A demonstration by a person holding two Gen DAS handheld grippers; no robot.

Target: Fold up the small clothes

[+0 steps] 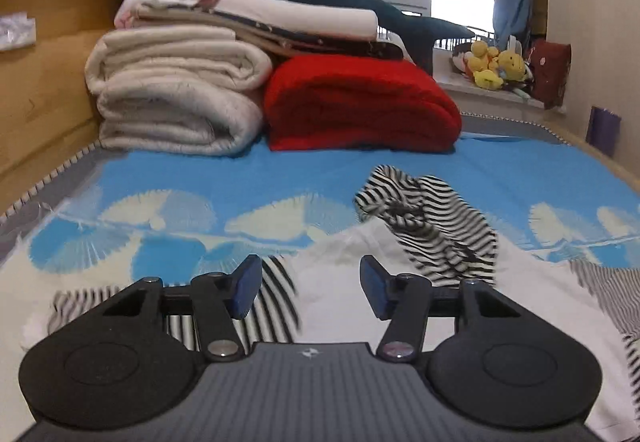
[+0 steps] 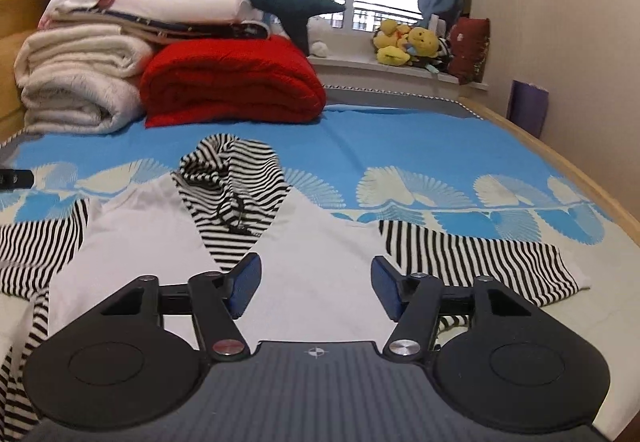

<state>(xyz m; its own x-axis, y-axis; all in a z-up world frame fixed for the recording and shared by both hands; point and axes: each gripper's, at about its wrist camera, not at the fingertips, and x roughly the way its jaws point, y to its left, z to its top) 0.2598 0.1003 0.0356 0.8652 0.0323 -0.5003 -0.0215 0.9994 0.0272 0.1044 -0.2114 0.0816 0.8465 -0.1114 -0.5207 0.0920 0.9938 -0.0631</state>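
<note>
Standing apart with nothing pinched between the blue pads: left gripper (image 1: 311,284) hovering over the chest of the small white garment with black-and-white striped sleeves and hood (image 1: 344,282), jaws clear of the cloth. Matching that on the other side: right gripper (image 2: 317,284) also released and empty, poised above the white front panel, no fabric caught.

Lying flat across the near part of the blue bedsheet with pale fan-shaped prints (image 2: 400,146), front up, hood (image 2: 230,172) bunched and rumpled at the neck, right striped sleeve (image 2: 480,262) spread out just beside the right jaws, left striped sleeve (image 2: 40,242) trailing off toward the near left. Appearing barely begun as a fold, judging by the sleeves lying open.

Sitting well behind, at the head of the bed: folded cream quilt (image 1: 172,98), folded red blanket (image 1: 360,106), more linen stacked on top.

Risking, from here: pinching only the top layer of the thin white cloth and dragging the front off the back; grabbing sheet along with garment; folding over the lumpy hood and leaving a bulge; pulling one sleeve harder than the other and skewing the body.
</note>
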